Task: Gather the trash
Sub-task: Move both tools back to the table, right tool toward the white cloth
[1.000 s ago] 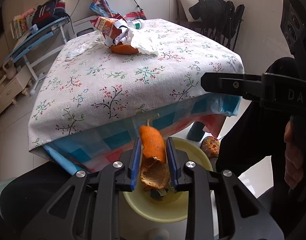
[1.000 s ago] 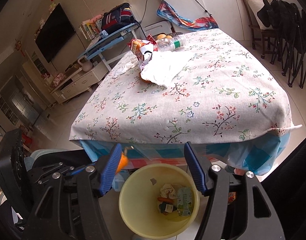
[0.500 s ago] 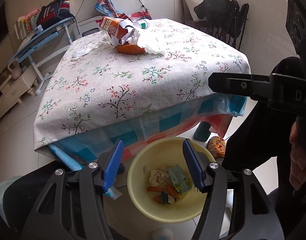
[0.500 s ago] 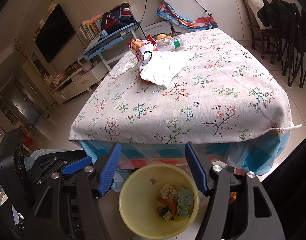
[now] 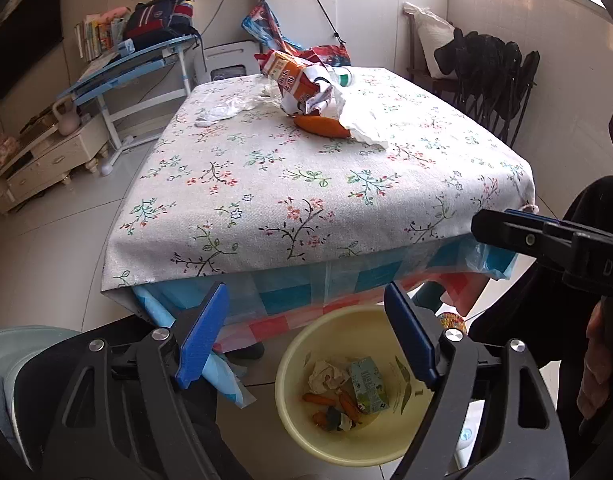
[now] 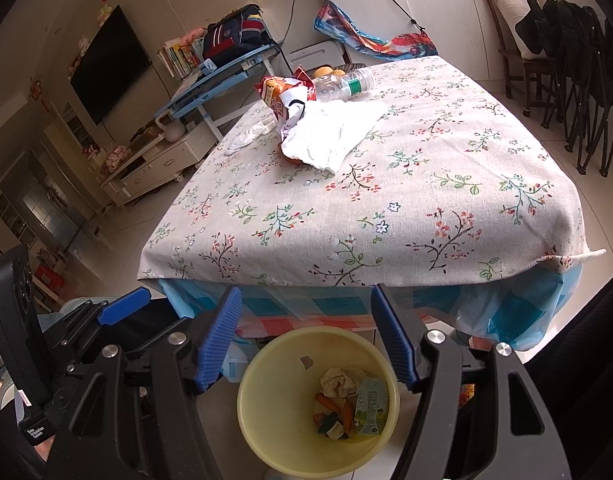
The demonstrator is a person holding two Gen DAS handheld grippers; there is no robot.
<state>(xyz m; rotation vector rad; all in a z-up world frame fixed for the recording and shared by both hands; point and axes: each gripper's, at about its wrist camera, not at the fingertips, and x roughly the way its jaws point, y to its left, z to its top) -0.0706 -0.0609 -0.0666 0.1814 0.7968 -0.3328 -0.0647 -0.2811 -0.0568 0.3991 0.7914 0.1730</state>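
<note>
A yellow bin (image 5: 302,368) (image 6: 258,376) stands on the floor below the table's near edge. It holds a crumpled paper, a green carton and orange peel pieces (image 5: 320,400). My left gripper (image 5: 306,336) is open and empty above the bin. My right gripper (image 6: 308,340) is open and empty above it too. On the floral table (image 5: 306,184) lie an orange carton (image 5: 292,78), an orange peel (image 5: 322,126), a white tissue (image 6: 330,134), a plastic bottle (image 6: 346,84) and a crumpled white wrapper (image 5: 222,110).
Dark folding chairs (image 6: 578,92) stand right of the table. A blue desk (image 5: 126,68) and a white TV cabinet (image 5: 46,160) stand left. The right gripper's body (image 5: 546,240) shows at the left wrist view's right edge.
My left gripper opened and dropped the orange peel into the bin, then rose and tilted toward the table. The right gripper hardly moved.
</note>
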